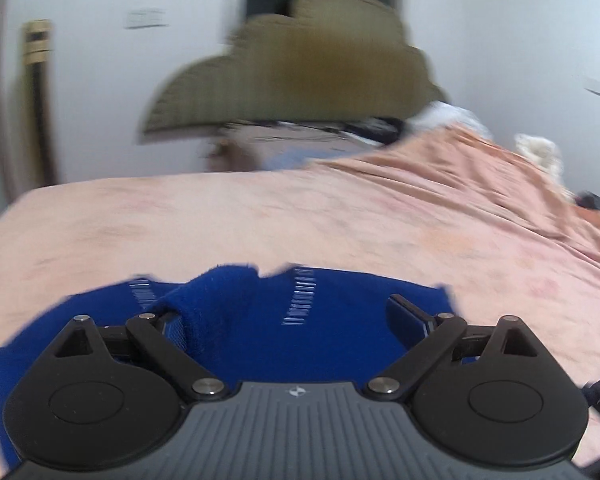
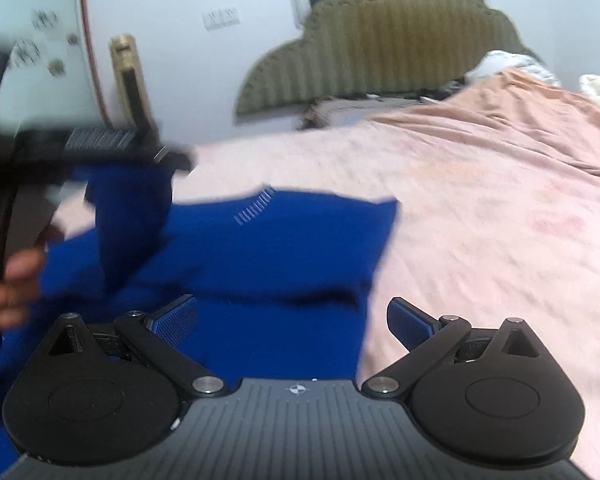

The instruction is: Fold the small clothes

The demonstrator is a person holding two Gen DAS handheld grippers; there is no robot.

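Note:
A small royal-blue garment [image 2: 268,248] with a short row of white stitch marks lies on a pink bedspread [image 2: 480,200]. In the right wrist view my right gripper [image 2: 292,320] is open, its jaws wide apart over the garment's near right edge. My left gripper [image 2: 120,148] shows at the far left of that view, blurred, with a flap of blue cloth hanging below it. In the left wrist view the left gripper [image 1: 292,316] has its jaws wide apart, and a raised fold of the garment [image 1: 204,300] drapes against the left finger [image 1: 172,328].
An olive scalloped headboard [image 1: 300,68] stands against the white wall at the far end of the bed. Pillows and rumpled white bedding [image 2: 504,62] lie at the far right. A person's hand [image 2: 8,280] holds the left gripper's handle. Bare bedspread [image 1: 420,216] spreads right of the garment.

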